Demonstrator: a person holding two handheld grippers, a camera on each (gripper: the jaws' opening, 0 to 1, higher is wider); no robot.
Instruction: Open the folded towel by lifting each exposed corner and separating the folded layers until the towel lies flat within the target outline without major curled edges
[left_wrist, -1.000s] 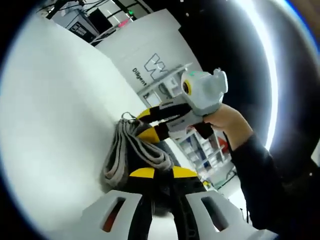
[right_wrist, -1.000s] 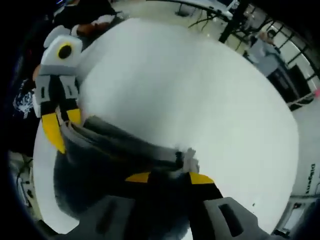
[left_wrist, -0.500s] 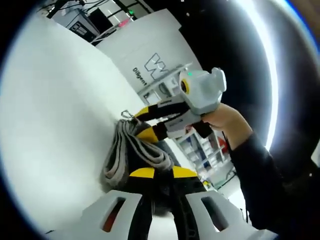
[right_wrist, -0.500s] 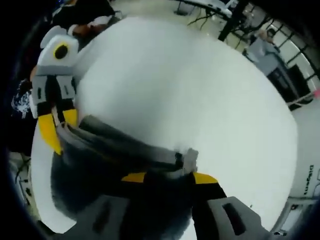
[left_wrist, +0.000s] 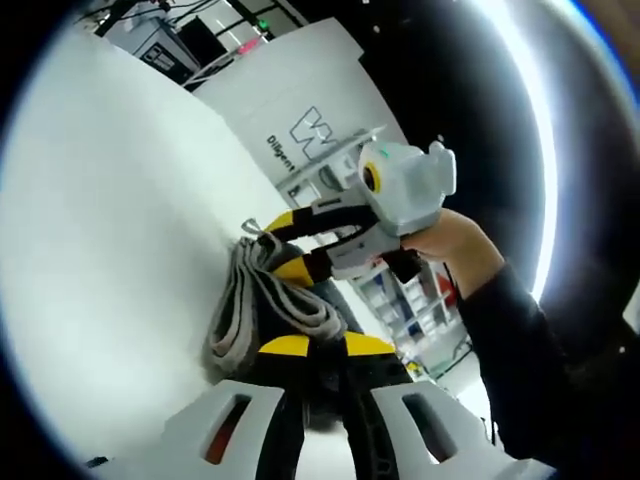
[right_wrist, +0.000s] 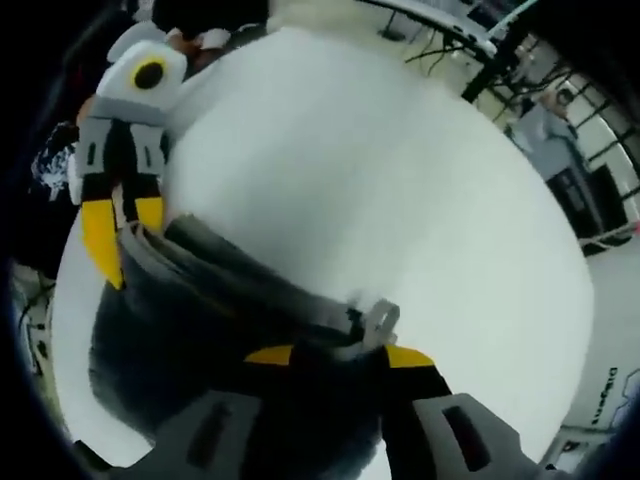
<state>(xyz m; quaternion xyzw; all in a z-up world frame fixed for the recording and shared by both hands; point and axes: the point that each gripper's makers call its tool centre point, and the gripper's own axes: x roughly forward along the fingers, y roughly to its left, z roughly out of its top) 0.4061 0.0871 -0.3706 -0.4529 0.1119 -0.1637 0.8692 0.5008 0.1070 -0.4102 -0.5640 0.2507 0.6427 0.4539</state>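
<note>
The grey towel is bunched in folds and held up over the white table. My left gripper is shut on its near end. My right gripper comes in from the right, held by a hand, and is shut on the far corner by a small loop. In the right gripper view the towel stretches between both grippers and sags darkly below. My right gripper is shut on the edge near a pale tag. My left gripper clamps the other corner at upper left.
The white table spreads wide behind the towel. A white panel with a logo stands at its far side, with shelving behind. A person stands beyond the table among dark frames.
Both grippers keep their hold on the towel. The right gripper view has shifted slightly, and the span of towel between the grippers looks a little more spread.
</note>
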